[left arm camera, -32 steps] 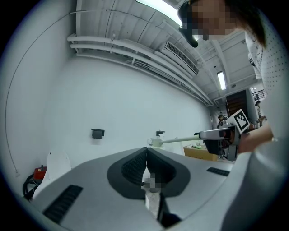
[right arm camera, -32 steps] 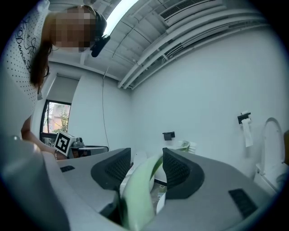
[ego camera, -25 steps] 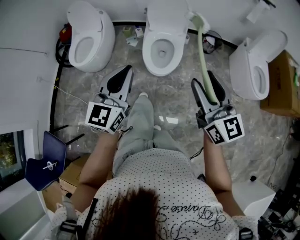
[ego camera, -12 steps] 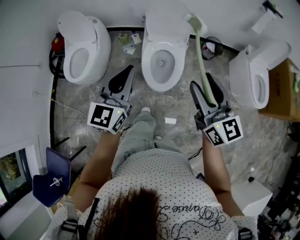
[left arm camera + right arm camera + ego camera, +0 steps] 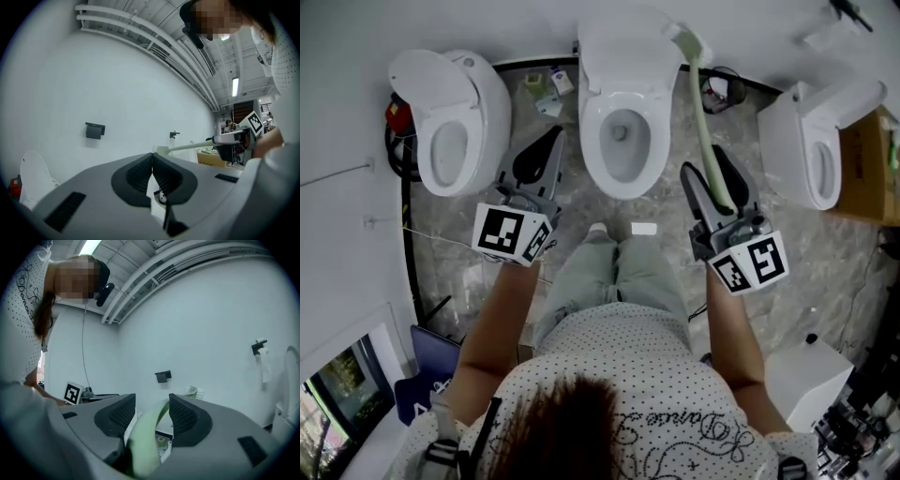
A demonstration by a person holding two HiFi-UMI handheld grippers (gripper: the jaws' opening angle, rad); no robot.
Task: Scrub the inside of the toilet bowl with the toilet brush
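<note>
Change: the three toilets sit nearer in the head view than a second ago, and the blue chair (image 5: 427, 375) at near left has slid mostly out of view.
Left gripper (image 5: 554, 135): jaws pressed together, nothing between them, held near the left of the middle toilet.
Right gripper (image 5: 703, 159): pinching the green handle low between its jaws.
Toilet brush (image 5: 701, 112): raised, its handle running far from the right gripper and its head over the far right corner of the middle toilet, outside the bowl.
Middle toilet (image 5: 623, 183): seat open, a little water at the drain.
Left toilet (image 5: 483, 141), right toilet (image 5: 787, 131): bowls open, contents unclear.
Cardboard box (image 5: 867, 169): far right; contents cannot be made out.
</note>
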